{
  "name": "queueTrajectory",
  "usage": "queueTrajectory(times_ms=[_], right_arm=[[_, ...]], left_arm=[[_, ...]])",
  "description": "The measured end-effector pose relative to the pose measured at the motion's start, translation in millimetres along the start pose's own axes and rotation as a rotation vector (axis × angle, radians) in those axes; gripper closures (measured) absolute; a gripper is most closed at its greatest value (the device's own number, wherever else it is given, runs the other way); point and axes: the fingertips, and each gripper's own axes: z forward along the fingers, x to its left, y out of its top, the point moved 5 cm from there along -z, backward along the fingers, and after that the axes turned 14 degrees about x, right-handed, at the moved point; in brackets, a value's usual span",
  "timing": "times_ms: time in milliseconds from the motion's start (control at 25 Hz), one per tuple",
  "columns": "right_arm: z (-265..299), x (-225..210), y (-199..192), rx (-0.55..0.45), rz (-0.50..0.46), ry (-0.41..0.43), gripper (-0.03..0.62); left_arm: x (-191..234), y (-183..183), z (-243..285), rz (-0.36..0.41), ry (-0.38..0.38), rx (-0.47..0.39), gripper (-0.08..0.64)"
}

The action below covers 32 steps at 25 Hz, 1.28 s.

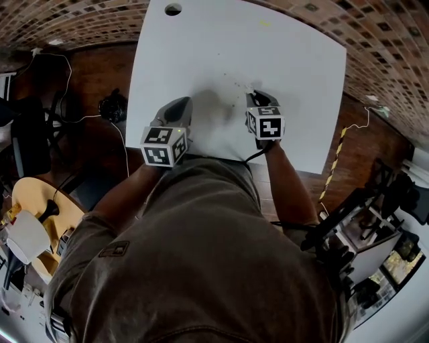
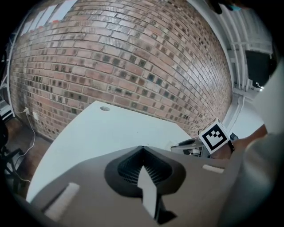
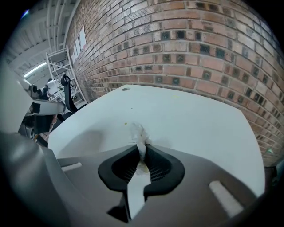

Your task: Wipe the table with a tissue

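Observation:
A crumpled white tissue is pinched in my right gripper, which is shut on it; its free end rests on the white table. In the head view the right gripper points down at the table's near middle, with the tissue showing at its tip. A few small specks lie just beyond it. My left gripper hovers over the table's near left part. Its jaws meet with nothing between them. The right gripper's marker cube shows at the right of the left gripper view.
The table has a round cable hole at its far left corner and a yellowish mark far off. A brick wall stands behind it. Cables and a wooden chair are on the floor at the left.

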Motion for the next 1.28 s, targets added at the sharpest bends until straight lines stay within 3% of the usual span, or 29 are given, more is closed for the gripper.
queueTrajectory(times_ms=[400,560,1280], right_arm=[[3.0,-14.2,26.3,-0.017,-0.019,-0.006,0.54],[20.4,-18.5,16.2,0.03,-0.018,0.022,0.54],[16.6,5.7,-1.5,0.037,-0.054,0.067,0.541]], left_arm=[[-1.4,2.7,10.6,0.005,0.014,0.015,0.558],[-6.0,0.3,10.9,0.001,0.029,0.029,0.558],[-5.0,-6.8,8.9,-0.018,0.037,0.014,0.558]])
